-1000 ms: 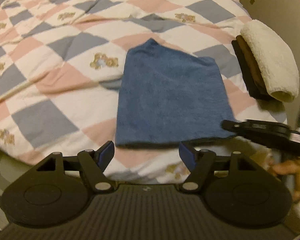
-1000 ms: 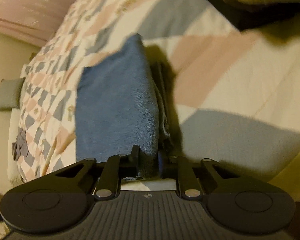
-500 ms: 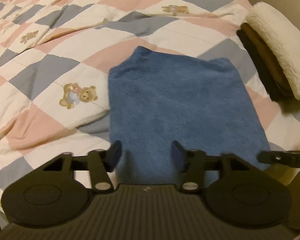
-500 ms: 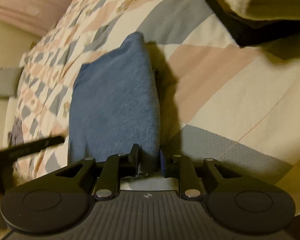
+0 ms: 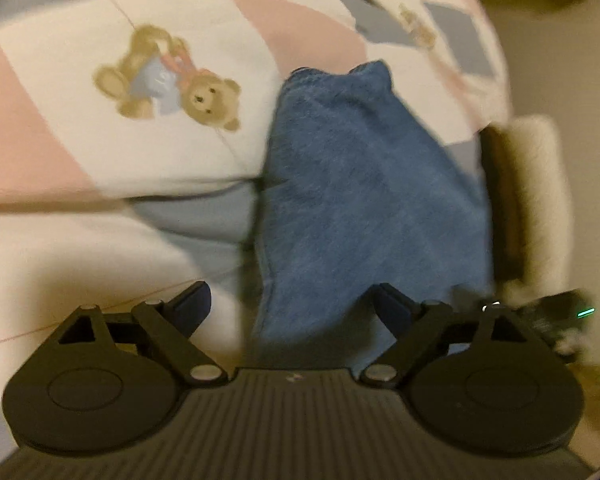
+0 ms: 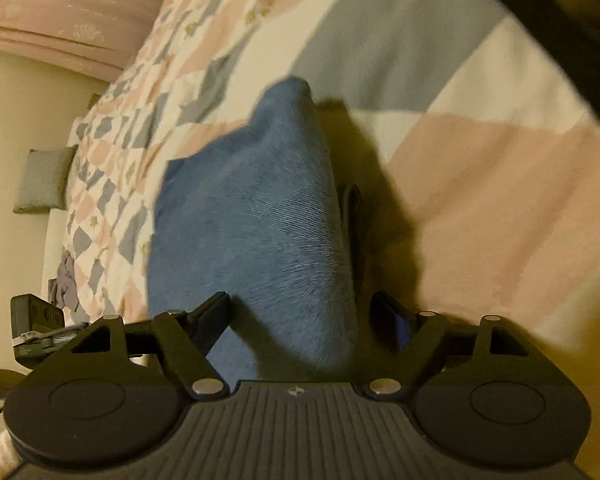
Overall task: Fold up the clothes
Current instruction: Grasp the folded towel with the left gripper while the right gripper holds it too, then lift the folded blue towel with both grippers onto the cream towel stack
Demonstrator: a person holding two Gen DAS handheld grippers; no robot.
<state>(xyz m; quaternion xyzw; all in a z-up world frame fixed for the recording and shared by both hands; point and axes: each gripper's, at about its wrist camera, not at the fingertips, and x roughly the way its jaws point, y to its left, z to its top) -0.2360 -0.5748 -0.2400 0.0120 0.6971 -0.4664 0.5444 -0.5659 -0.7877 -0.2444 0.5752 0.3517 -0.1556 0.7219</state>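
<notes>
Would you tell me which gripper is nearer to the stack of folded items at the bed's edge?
Right. The right gripper is open at the blue towel's edge beside the stack; the left gripper, also open, sits at the towel's opposite edge.

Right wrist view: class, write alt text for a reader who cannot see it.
An open right gripper sits at the near end of a folded blue towel, its fingers apart on either side of the cloth. The towel lies on a bed covered by a patchwork quilt of pink, grey and cream patches, and the picture is slightly blurred.
</notes>
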